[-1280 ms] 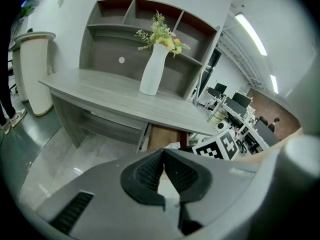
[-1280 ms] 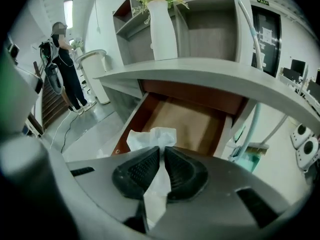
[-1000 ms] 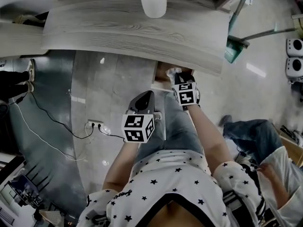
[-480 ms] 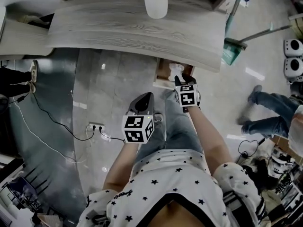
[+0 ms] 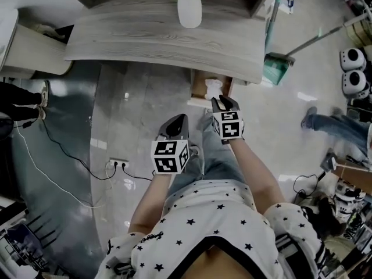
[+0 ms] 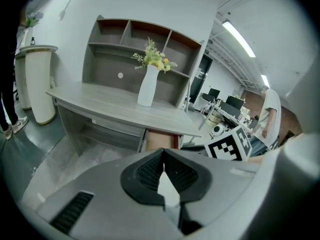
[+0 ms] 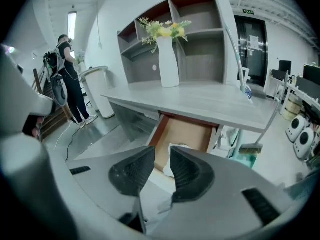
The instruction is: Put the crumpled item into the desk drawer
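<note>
The wooden drawer (image 5: 199,87) stands pulled out under the grey desk (image 5: 163,36). A white crumpled item (image 5: 214,89) lies inside it, near its front. My right gripper (image 5: 222,102) hovers just short of the drawer front. In the right gripper view, the right gripper (image 7: 162,151) has its jaws apart and closing, with nothing between them. The crumpled item (image 7: 177,145) lies beyond them in the drawer (image 7: 187,130). My left gripper (image 5: 177,121) hangs lower left over the floor, and in its own view this gripper (image 6: 163,154) is shut and empty.
A white vase (image 5: 189,7) with flowers stands on the desk. A green broom and dustpan (image 5: 273,68) lean at the desk's right end. A power strip and cables (image 5: 119,163) lie on the floor at left. Another person's legs (image 5: 331,124) are at right.
The right gripper has let go of the crumpled item, which now lies in the drawer, and has drawn back towards my body. The left gripper has stayed put.
</note>
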`<state>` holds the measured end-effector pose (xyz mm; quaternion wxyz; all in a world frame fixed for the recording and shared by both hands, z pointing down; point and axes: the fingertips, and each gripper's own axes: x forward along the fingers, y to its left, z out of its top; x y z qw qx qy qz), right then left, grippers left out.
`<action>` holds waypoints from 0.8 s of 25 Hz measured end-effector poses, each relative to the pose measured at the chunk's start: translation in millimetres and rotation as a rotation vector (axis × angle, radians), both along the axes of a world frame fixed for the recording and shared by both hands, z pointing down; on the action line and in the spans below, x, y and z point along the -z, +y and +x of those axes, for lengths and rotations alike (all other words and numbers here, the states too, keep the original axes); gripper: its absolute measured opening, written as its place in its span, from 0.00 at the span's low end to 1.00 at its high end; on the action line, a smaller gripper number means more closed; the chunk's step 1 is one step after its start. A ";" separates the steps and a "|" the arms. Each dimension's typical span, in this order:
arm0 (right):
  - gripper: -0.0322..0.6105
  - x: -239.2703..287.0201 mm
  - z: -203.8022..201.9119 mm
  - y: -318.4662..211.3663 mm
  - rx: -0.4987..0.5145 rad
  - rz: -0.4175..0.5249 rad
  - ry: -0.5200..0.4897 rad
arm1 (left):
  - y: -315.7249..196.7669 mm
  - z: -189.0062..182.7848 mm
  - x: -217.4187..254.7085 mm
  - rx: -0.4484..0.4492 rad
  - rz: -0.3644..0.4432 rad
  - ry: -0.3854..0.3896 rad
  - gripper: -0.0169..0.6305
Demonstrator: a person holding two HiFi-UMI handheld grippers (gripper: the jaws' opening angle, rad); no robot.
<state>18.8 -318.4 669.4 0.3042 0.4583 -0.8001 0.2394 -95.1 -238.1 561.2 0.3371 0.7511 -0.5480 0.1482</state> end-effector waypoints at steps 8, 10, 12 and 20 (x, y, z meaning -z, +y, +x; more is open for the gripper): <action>0.11 56.3 -2.2 37.3 -0.009 0.093 -0.042 | 28.3 -6.5 22.6 0.021 0.049 -0.002 0.05; 0.09 69.5 -2.5 47.1 -0.009 0.119 -0.051 | 35.4 -7.6 27.6 0.021 0.059 -0.003 0.05; 0.07 82.8 -3.0 56.4 -0.011 0.143 -0.066 | 41.8 -8.0 32.9 0.017 0.071 -0.004 0.05; 0.04 133.6 -5.9 92.5 -0.015 0.216 -0.145 | 63.1 -6.0 52.3 -0.009 0.119 -0.008 0.05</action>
